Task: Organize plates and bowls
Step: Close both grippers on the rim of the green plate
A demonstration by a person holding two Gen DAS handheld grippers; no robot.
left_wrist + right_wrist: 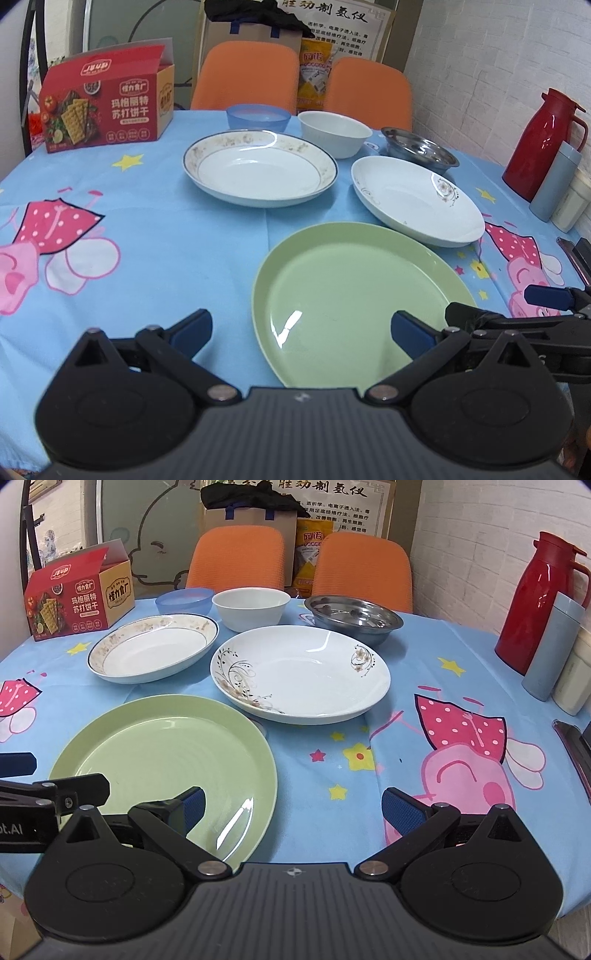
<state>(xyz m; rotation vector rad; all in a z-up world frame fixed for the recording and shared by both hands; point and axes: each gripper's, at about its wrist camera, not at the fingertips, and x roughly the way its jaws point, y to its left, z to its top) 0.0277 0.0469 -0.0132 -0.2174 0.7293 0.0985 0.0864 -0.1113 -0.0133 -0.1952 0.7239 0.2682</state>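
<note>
A green plate (354,295) (162,760) lies near the table's front. Behind it lie a white plate with a black vine pattern (413,201) (299,674) and a floral-rimmed plate (258,168) (153,648). Farther back stand a blue plastic bowl (258,117) (183,601), a white bowl (334,133) (251,607) and a steel bowl (419,148) (352,617). My left gripper (301,332) is open and empty, low over the green plate's near left edge. My right gripper (291,808) is open and empty, at the green plate's right edge.
A red cracker box (107,101) (75,594) stands at the back left. A red thermos (543,142) (535,602) and cups (550,650) stand at the right edge. Two orange chairs (245,75) (360,568) sit behind the blue cartoon tablecloth (147,236).
</note>
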